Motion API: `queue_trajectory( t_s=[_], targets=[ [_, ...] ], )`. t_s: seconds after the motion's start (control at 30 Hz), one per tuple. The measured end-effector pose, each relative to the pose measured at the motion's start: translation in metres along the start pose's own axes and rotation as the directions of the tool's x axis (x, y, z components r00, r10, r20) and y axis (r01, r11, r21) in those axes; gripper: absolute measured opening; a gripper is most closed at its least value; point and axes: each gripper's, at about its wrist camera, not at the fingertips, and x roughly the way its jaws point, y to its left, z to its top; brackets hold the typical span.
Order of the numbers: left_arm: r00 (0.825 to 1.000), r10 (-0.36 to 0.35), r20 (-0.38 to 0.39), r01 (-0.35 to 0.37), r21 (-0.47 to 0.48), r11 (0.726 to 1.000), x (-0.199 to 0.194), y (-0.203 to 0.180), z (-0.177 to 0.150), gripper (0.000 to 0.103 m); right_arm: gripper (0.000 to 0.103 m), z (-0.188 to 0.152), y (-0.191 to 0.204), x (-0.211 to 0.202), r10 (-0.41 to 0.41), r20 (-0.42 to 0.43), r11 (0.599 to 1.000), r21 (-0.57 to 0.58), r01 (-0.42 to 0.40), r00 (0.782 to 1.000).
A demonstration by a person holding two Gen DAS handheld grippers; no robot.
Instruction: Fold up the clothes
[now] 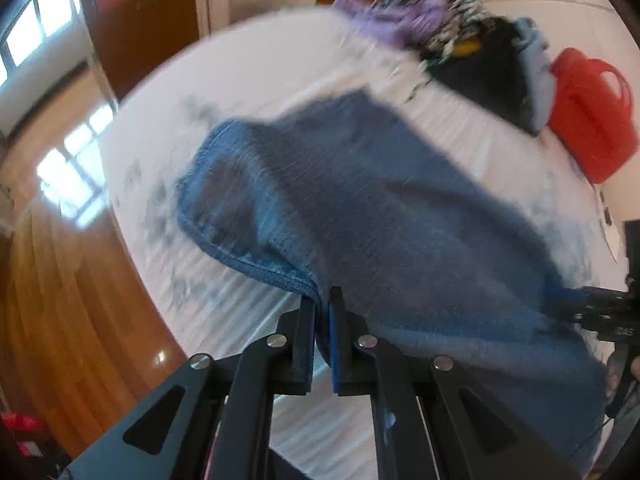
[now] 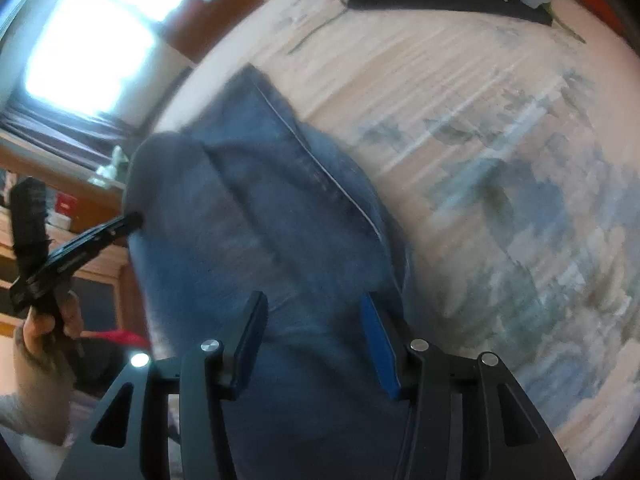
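Observation:
A pair of blue jeans (image 1: 380, 216) lies across the white patterned bed (image 1: 248, 76), blurred by motion. My left gripper (image 1: 322, 304) is shut on the hem edge of the jeans. In the right wrist view the jeans (image 2: 256, 216) hang in front of the camera, over the bed (image 2: 500, 128). My right gripper (image 2: 312, 320) is open, its jaws wide apart with the denim lying between them. The right gripper also shows at the right edge of the left wrist view (image 1: 600, 308), and the left gripper shows at the left of the right wrist view (image 2: 128, 222).
A heap of unfolded clothes (image 1: 472, 48), purple, patterned, black and light blue, lies at the far end of the bed. A red plastic basket (image 1: 592, 116) stands beside it. Shiny wooden floor (image 1: 72, 280) lies left of the bed. A bright window (image 2: 100, 32) is at the back.

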Motion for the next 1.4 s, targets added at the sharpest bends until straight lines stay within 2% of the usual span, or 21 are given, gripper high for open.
queue_trajectory(
  t_s=[0.07,0.13,0.2,0.27,0.33,0.43,0.5,0.6,0.73,0.8,0.87,0.9,0.93,1.0,1.03,1.1,1.2,1.27,1.3,1.33,1.4],
  targets=[
    [0.999,-0.011,0.031,0.011,0.005,1.0,-0.01,0.003,0.006,0.028,0.049,-0.004,-0.002,-0.004,0.0,0.012,1.0,0.016,0.0,1.0],
    [0.996,-0.023,0.089,0.02,0.039,0.999,-0.032,0.001,0.016,0.063,0.049,-0.008,-0.005,-0.013,-0.003,0.04,0.999,0.041,0.001,0.999],
    [0.99,-0.029,0.137,0.02,0.065,0.998,-0.05,0.001,0.029,0.081,0.049,-0.016,-0.012,-0.025,-0.017,0.07,0.997,0.08,0.011,0.997],
    [0.985,-0.03,0.167,0.014,0.096,0.995,-0.064,0.004,0.048,0.082,0.049,-0.029,-0.021,-0.042,-0.026,0.102,0.992,0.124,0.013,0.994],
    [0.987,-0.033,0.158,0.014,0.125,0.992,-0.062,0.009,0.072,0.082,0.049,-0.042,-0.03,-0.058,-0.056,0.134,0.983,0.18,0.032,0.989],
    [0.996,-0.025,0.081,0.007,0.215,0.976,-0.029,0.011,0.101,0.082,0.049,-0.064,-0.043,-0.082,-0.13,0.192,0.956,0.284,0.071,0.973],
    [0.999,-0.003,0.035,-0.008,0.296,0.955,-0.004,0.009,0.111,0.082,0.049,-0.087,-0.052,-0.101,-0.19,0.239,0.919,0.385,0.087,0.952],
    [0.999,0.001,-0.034,0.013,0.408,0.913,0.025,0.002,0.116,0.082,0.049,-0.139,-0.064,-0.135,-0.318,0.287,0.814,0.571,0.105,0.904],
    [0.995,0.024,-0.098,0.035,0.563,0.826,0.057,-0.009,0.112,0.079,0.052,-0.217,-0.061,-0.166,-0.489,0.265,0.62,0.775,0.117,0.831],
    [0.993,0.027,-0.114,0.049,0.612,0.789,0.064,-0.012,0.107,0.07,0.053,-0.258,-0.052,-0.175,-0.58,0.2,0.49,0.86,0.142,0.79],
    [0.992,0.021,-0.124,0.064,0.645,0.761,0.066,-0.016,0.103,0.042,0.055,-0.298,-0.042,-0.178,-0.644,0.116,0.346,0.926,0.153,0.756],
    [0.993,0.015,-0.117,0.066,0.651,0.756,0.061,-0.02,0.102,0.022,0.056,-0.314,-0.04,-0.179,-0.669,0.068,0.279,0.946,0.165,0.74],
    [0.996,0.008,-0.086,0.052,0.665,0.745,0.053,-0.026,0.101,0.014,0.056,-0.33,-0.039,-0.179,-0.691,0.015,0.21,0.961,0.181,0.723],
    [1.0,-0.012,0.005,0.005,0.7,0.714,0.033,-0.041,0.101,0.014,0.056,-0.359,-0.038,-0.179,-0.722,-0.082,0.084,0.975,0.205,0.687],
    [0.999,-0.018,0.035,-0.012,0.706,0.709,0.026,-0.046,0.105,0.014,0.056,-0.369,-0.038,-0.178,-0.726,-0.1,0.053,0.978,0.2,0.68],
    [0.997,-0.02,0.072,-0.037,0.698,0.716,0.021,-0.055,0.12,0.014,0.056,-0.382,-0.04,-0.176,-0.723,-0.099,0.027,0.985,0.17,0.683],
    [0.992,-0.021,0.128,-0.073,0.684,0.726,0.012,-0.068,0.142,0.015,0.056,-0.391,-0.043,-0.173,-0.722,-0.057,0.036,0.992,0.119,0.69],
    [0.986,-0.022,0.164,-0.096,0.674,0.733,0.006,-0.077,0.157,0.027,0.056,-0.393,-0.041,-0.174,-0.733,-0.015,0.054,0.995,0.079,0.68],
    [0.983,-0.022,0.183,-0.108,0.668,0.736,0.003,-0.081,0.164,0.047,0.056,-0.393,-0.039,-0.175,-0.738,0.006,0.063,0.996,0.059,0.675],
    [0.984,-0.01,0.18,-0.113,0.66,0.743,0.009,-0.08,0.17,0.06,0.056,-0.396,-0.036,-0.178,-0.746,0.033,0.073,0.997,0.033,0.665],
    [0.991,-0.011,0.13,-0.072,0.616,0.785,0.025,-0.07,0.178,0.061,0.056,-0.407,-0.025,-0.186,-0.765,0.081,0.088,0.996,-0.022,0.639]
  ],
)
